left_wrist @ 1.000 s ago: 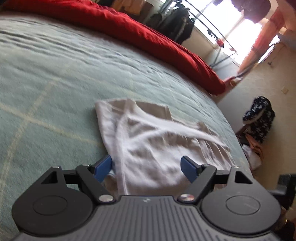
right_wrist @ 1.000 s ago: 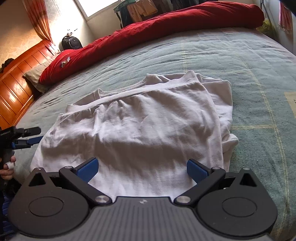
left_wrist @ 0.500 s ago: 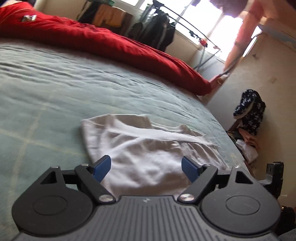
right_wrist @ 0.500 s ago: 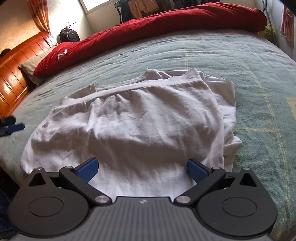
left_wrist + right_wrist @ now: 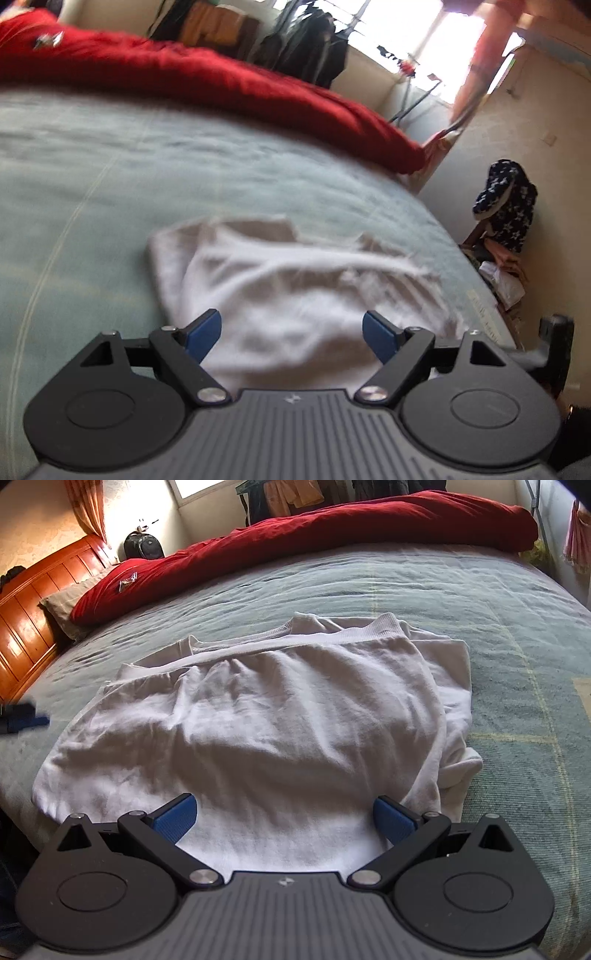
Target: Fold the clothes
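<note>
Evidently the shirt point(image 5: 258, 734), half-folded, is laid flat near the bed point(image 5: 480, 602) edge, both grippers point(image 5: 291, 334) point(image 5: 284, 814) held wide and empty above it for regrasping.

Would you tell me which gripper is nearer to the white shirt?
Right. The right gripper hovers open directly over the white shirt; the left gripper sits open off its far side edge, over the bed.

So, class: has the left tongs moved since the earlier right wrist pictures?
Yes. The left tongs has climbed up the left edge toward the wooden headboard, away from the white garment.
</note>
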`<action>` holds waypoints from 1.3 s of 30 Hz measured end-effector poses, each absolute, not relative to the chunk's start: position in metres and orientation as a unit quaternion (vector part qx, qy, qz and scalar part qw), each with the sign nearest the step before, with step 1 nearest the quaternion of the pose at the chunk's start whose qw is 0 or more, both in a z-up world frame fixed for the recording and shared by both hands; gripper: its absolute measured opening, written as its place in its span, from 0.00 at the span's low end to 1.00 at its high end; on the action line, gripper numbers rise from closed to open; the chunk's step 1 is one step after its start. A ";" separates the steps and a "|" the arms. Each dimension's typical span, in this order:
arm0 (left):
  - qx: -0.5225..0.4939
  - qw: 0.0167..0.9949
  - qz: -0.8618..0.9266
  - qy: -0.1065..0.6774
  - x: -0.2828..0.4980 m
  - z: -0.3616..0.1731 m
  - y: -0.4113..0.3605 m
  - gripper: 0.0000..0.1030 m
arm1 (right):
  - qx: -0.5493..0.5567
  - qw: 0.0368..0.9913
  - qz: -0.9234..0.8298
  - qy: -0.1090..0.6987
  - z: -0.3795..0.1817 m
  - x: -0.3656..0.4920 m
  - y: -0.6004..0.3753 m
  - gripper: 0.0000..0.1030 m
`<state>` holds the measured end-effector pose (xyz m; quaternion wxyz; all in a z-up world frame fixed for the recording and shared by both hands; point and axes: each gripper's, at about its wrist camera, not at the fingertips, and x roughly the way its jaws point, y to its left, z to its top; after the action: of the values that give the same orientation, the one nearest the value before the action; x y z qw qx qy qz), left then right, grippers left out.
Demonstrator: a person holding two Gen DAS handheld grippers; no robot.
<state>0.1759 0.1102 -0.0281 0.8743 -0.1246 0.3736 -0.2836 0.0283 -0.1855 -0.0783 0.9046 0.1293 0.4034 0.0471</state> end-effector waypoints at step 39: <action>-0.120 0.854 -0.258 0.437 0.181 -0.070 0.083 0.83 | 0.144 0.900 0.198 0.361 -0.062 0.090 -0.119 1.00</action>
<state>0.1813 0.0825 -0.0704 0.8536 -0.1198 0.4367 -0.2575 0.0900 -0.1189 -0.0619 0.8998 0.1439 0.3610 0.1983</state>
